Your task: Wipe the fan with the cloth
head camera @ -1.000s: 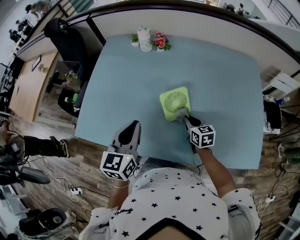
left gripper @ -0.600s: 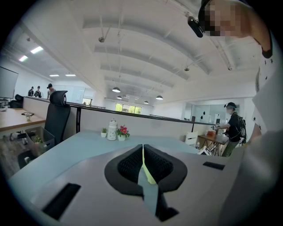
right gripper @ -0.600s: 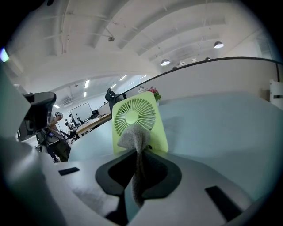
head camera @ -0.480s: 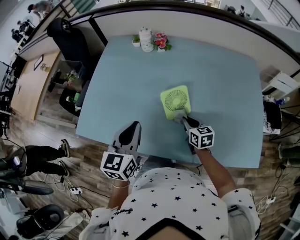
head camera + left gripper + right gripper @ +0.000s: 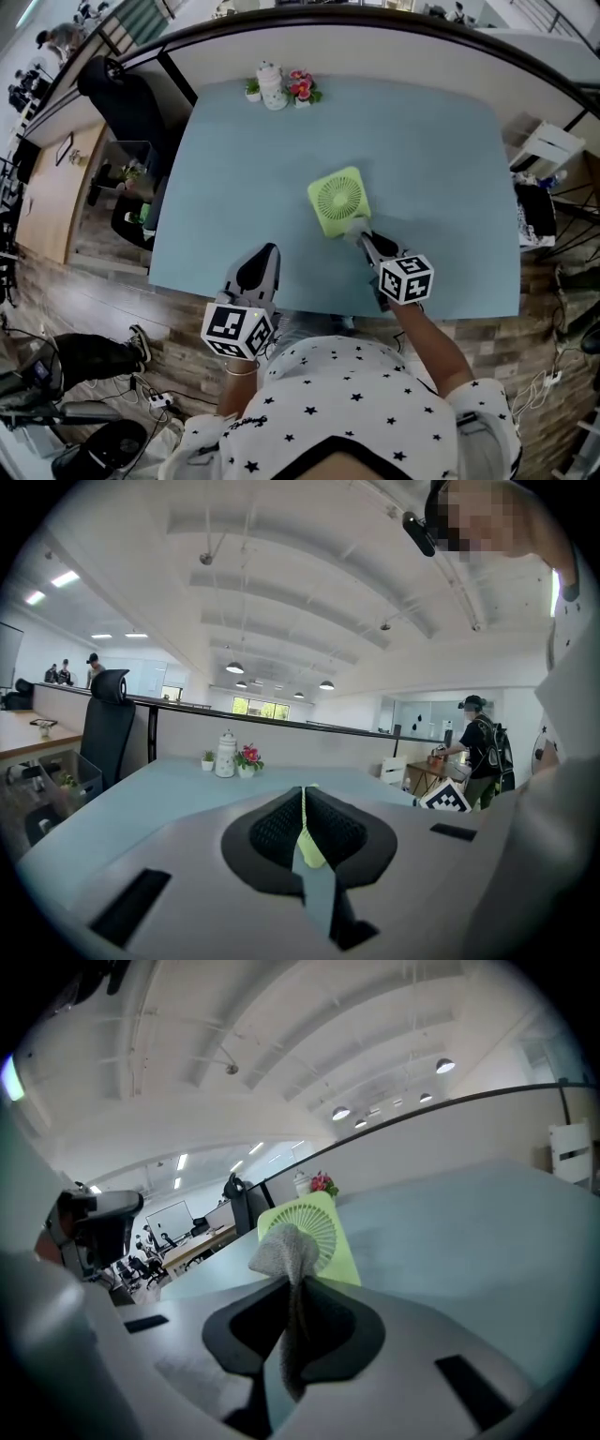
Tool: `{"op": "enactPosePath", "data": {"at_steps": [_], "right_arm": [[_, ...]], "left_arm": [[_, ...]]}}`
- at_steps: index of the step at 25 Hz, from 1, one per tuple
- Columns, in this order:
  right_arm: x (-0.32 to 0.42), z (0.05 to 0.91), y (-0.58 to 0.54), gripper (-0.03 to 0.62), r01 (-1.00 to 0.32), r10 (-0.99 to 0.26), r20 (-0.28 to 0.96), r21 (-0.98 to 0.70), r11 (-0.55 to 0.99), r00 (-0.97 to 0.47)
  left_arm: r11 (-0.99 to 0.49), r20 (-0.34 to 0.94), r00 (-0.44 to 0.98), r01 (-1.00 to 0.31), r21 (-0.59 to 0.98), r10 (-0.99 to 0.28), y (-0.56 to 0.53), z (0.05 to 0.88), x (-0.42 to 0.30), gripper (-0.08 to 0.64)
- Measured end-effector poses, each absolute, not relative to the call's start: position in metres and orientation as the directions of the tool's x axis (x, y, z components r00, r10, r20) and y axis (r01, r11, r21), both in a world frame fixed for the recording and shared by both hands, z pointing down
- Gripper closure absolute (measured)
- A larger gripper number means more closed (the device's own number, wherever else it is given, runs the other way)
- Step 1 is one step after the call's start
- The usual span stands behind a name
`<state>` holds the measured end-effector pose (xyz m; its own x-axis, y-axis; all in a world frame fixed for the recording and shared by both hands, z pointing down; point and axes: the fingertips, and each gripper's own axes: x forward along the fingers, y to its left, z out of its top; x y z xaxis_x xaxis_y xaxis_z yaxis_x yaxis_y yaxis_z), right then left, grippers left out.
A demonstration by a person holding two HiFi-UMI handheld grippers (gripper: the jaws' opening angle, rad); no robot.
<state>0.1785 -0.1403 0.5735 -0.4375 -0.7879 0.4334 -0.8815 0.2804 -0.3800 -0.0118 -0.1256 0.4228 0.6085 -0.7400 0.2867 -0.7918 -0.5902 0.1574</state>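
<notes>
Cloth [image 5: 281,1246] pinched in right hand-held gripper [image 5: 292,1305] touches fan [image 5: 328,1224].

The head view looks from above the person steeply down on the whole table [image 5: 422,141], from rather far; the left gripper [image 5: 267,251] and the right gripper [image 5: 363,240] are at its near edge. The left gripper view sits low, close behind its own jaws, and faces almost level across the table toward the flowers [image 5: 247,757] at the far edge. The right gripper view also sits low, is tilted sideways, and faces the fan [image 5: 314,1227] from very near. All three views share the table top and the flowers.
</notes>
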Motion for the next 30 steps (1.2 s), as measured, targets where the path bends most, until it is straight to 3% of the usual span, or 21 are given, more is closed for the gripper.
{"op": "enactPosePath", "data": {"at_steps": [8,14,30], "right_arm": [[0.224,0.489,-0.136,0.557,-0.924,-0.918,0.278,-0.336,0.184,-0.284],[0.216,0.44,-0.128,0.557,-0.94,-0.951,0.192,-0.291,0.181,-0.243],[0.185,0.428,-0.117,0.557,-0.932,-0.948,0.175,-0.299,0.205,-0.264]], "left_arm": [[-0.667,0.26,0.683,-0.728,0.161,-0.682,-0.147,0.413,-0.001,0.528],[-0.705,0.263,0.725,-0.685,0.182,-0.636,-0.154,0.411,0.002,0.526],[-0.738,0.285,0.767,-0.636,0.224,-0.575,-0.149,0.425,0.005,0.526]]}}
